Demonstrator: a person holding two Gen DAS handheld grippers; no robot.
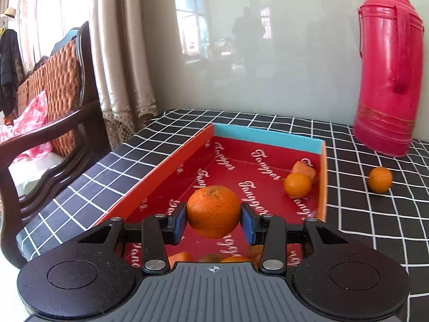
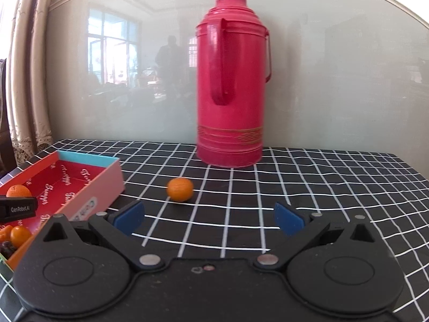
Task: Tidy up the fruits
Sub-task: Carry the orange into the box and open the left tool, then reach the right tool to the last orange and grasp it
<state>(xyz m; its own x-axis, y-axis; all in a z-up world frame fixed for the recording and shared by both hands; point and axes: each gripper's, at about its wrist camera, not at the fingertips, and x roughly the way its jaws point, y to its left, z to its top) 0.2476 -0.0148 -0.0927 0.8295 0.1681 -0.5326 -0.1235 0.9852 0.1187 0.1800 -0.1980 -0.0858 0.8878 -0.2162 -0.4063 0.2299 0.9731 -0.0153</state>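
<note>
My left gripper (image 1: 213, 221) is shut on a large orange (image 1: 213, 211) and holds it above the red box (image 1: 166, 171). The box holds a small orange (image 1: 297, 185) and an orange piece (image 1: 303, 169) at its far right corner, with more fruit under the gripper. A small orange (image 1: 380, 179) lies on the cloth right of the box; it also shows in the right wrist view (image 2: 180, 189). My right gripper (image 2: 209, 218) is open and empty, above the cloth just short of that orange. The box (image 2: 102, 185) and the left gripper's finger (image 2: 17, 209) show at left.
A tall red thermos (image 2: 230, 94) stands at the back of the table against a glossy wall. The table wears a black cloth with a white grid (image 2: 321, 187). A wooden chair (image 1: 53, 102) stands off the table's left edge, beside curtains.
</note>
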